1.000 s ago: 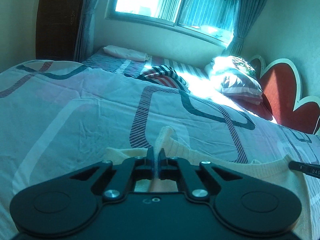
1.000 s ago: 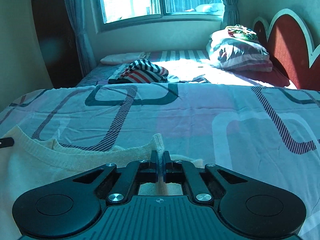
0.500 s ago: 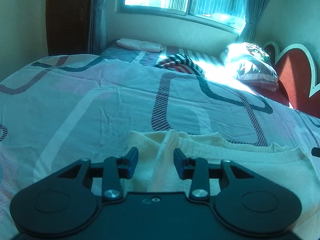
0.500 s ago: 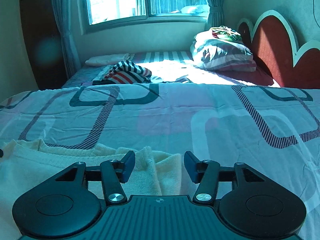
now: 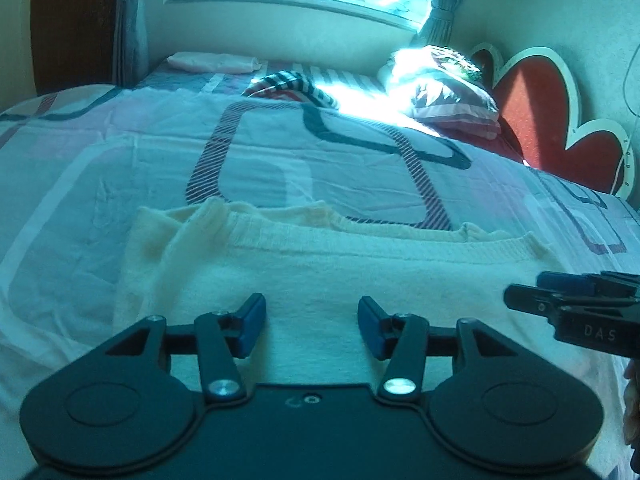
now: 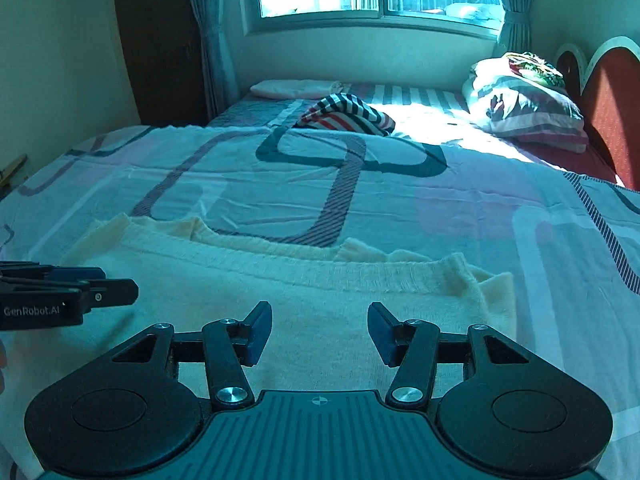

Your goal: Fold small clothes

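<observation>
A cream knitted garment [image 5: 360,264] lies folded on the patterned bedspread, its ribbed edge running across; it also fills the near part of the right wrist view [image 6: 304,292]. My left gripper [image 5: 311,322] hovers over the garment's near left part, its jaws still opening, with no cloth pinched between them. My right gripper [image 6: 319,330] stands open over the garment's near right part, holding nothing. Each gripper shows in the other's view: the right one [image 5: 520,294] at the right edge, the left one [image 6: 120,286] at the left edge.
The bedspread [image 6: 400,208] stretches far ahead. A striped garment [image 6: 344,114] lies crumpled beyond it, a pillow pile [image 6: 524,108] sits at the far right against a red heart-shaped headboard [image 5: 532,120], and a folded pale cloth [image 5: 212,62] lies under the window.
Both grippers were shut on raised corners of the cream garment; they have let go and opened, and pulled back toward me. The garment's corners now lie flat on the bed.
</observation>
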Tool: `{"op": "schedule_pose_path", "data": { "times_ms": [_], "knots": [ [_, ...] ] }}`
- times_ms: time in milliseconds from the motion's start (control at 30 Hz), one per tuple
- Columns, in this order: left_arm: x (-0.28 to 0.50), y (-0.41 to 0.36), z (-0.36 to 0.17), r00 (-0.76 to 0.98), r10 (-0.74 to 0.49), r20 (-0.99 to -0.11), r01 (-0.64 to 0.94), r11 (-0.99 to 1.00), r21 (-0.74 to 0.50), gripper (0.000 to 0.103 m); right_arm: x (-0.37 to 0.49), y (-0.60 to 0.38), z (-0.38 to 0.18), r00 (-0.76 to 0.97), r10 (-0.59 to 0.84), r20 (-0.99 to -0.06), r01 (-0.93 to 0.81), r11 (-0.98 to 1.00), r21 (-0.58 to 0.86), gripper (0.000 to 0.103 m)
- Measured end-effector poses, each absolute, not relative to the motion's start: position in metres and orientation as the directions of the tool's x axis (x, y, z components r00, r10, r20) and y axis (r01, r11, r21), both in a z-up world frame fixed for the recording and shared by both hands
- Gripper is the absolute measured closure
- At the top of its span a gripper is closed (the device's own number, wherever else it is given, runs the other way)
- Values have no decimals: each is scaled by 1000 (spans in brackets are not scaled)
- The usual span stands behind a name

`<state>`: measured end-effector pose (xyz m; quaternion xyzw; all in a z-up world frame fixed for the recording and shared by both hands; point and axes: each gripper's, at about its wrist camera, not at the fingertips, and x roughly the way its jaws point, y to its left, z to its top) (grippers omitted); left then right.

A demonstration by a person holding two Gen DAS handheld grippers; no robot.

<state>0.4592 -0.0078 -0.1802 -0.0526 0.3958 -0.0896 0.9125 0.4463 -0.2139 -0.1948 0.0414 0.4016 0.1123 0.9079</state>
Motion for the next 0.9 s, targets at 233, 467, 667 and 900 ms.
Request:
{"op": "schedule_pose_path", "data": {
  "times_ms": [233, 467, 667, 900],
  "knots": [
    [447, 18, -177, 685, -194, -702, 106, 980, -168, 58, 442, -263, -210, 663, 136, -736, -53, 989, 135, 49],
    [417, 7, -159, 680, -203, -704, 130, 979, -157, 55, 408, -243, -177, 681, 244, -691, -121, 967, 222, 49],
    [402, -16, -168, 663, -179, -727, 154, 983, -101, 54, 388, -201, -178, 651, 288, -702, -193, 957, 214, 49],
    [399, -15, -172, 662, -159, -732, 140, 986, -89, 52, 374, -215, -194, 637, 220, -739, -141, 975, 169, 49]
  ]
}}
